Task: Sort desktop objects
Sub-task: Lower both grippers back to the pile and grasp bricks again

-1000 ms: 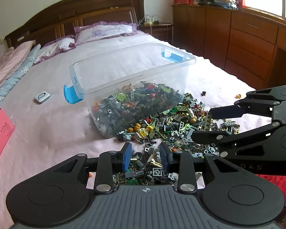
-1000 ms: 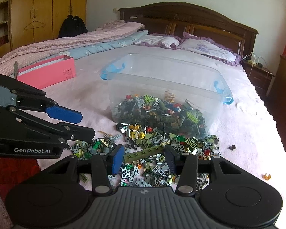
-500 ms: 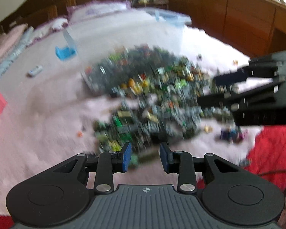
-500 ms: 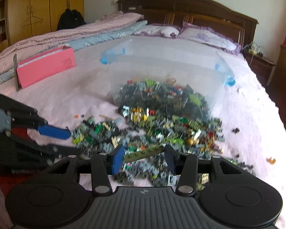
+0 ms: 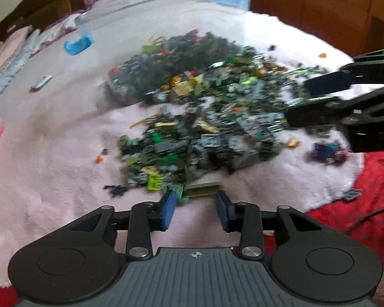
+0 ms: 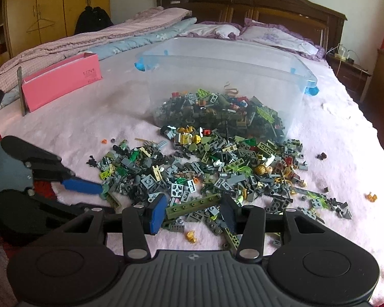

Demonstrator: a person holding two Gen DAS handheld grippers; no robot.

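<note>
A clear plastic bin (image 6: pixel 225 58) with blue handle clips lies tipped on its side on the bed (image 6: pixel 71 128), its open mouth facing the cameras. Part of its load of small building bricks sits inside against the lower wall: mostly grey and dark green pieces, with some lime, red and yellow ones among them. The rest has spilled out of the mouth into a wide brick pile (image 6: pixel 217 168) on the pale pink bedcover, thinning to single stray pieces toward the right edge of the bed. To the left, well apart from the bin, a pink box (image 6: pixel 61 81) stands on the cover; its contents cannot be seen.

The right tongs (image 6: pixel 193 209) sit low at the near edge of the pile, closed on a long olive-green studded beam (image 6: pixel 193 206) that spans the gap from one pad to the other, tilted slightly up to the right.

The left tongs (image 5: pixel 195 208) hover just above the near-left fringe of the pile. Their jaws have just been opening and stand apart; in the blurred left wrist view an olive piece (image 5: pixel 202 189) lies just beyond the fingertips, not between the pads, and nothing is gripped. In the right wrist view the same tongs (image 6: pixel 89 192) reach in from the left, one blue pad at the pile's edge.
</note>
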